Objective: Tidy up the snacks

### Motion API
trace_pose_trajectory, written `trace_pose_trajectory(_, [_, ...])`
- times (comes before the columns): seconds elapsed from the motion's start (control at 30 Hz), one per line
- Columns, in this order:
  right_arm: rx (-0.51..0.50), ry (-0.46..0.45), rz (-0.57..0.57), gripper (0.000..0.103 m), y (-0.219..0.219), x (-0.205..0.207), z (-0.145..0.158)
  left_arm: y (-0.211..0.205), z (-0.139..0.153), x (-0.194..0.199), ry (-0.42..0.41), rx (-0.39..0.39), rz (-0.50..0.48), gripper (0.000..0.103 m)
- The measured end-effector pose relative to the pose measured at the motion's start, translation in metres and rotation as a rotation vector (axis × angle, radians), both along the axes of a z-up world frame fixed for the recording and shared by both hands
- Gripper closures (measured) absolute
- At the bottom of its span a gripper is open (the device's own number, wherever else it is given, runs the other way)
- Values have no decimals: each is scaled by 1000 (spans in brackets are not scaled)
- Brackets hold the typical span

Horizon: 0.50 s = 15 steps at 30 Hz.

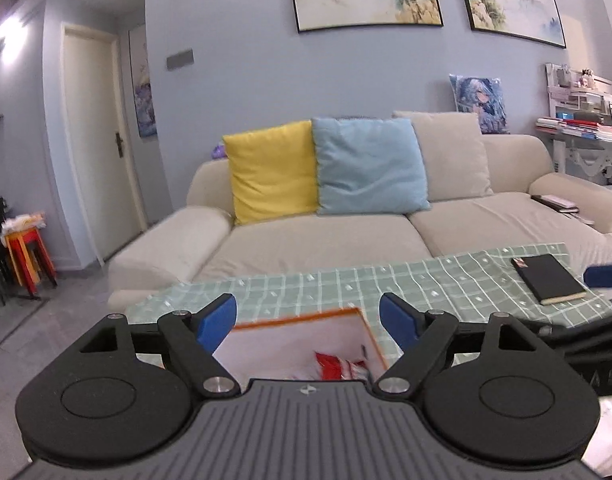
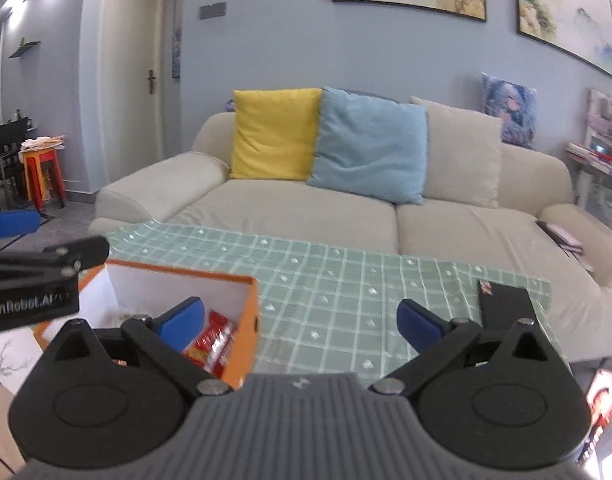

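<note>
An orange box with white inner walls [image 1: 298,336] [image 2: 248,320] stands on the table with the green checked cloth [image 1: 346,288] [image 2: 326,280]. Red snack packets lie inside it [image 1: 338,366] [image 2: 214,344]. My left gripper [image 1: 308,320] is open and empty, held just above the box opening. My right gripper [image 2: 300,320] is open and empty, above the box's right edge and the cloth. The left gripper's body also shows at the left of the right wrist view [image 2: 30,280]. A red packet [image 2: 602,396] shows at the far right edge, mostly hidden.
A black notebook [image 1: 548,278] [image 2: 506,306] lies on the cloth at the right. A beige sofa [image 1: 326,240] [image 2: 306,216] with yellow and blue cushions stands behind the table. Red stools [image 1: 28,256] stand at the far left by a door.
</note>
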State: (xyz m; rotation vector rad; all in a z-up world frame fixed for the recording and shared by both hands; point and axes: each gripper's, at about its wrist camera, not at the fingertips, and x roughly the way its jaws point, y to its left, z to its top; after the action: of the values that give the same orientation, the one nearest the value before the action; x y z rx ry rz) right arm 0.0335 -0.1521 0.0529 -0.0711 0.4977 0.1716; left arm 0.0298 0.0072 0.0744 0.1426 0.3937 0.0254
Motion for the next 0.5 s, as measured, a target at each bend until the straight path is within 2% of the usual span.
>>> trace_pose_trajectory(0.2, [17,41,-45,4,-20,-28,-19,-10,-15,-5,104,-45,3,8])
trace_pose_trajectory(0.37, [18,65,-96,4,-31,-38,-32,-18,-31,-11,187,-32,23,8])
trace_pose_trajectory(0.5, [14,83,-116,4,-34,-39,-38,-24,-43,-15,219,-14,16,8])
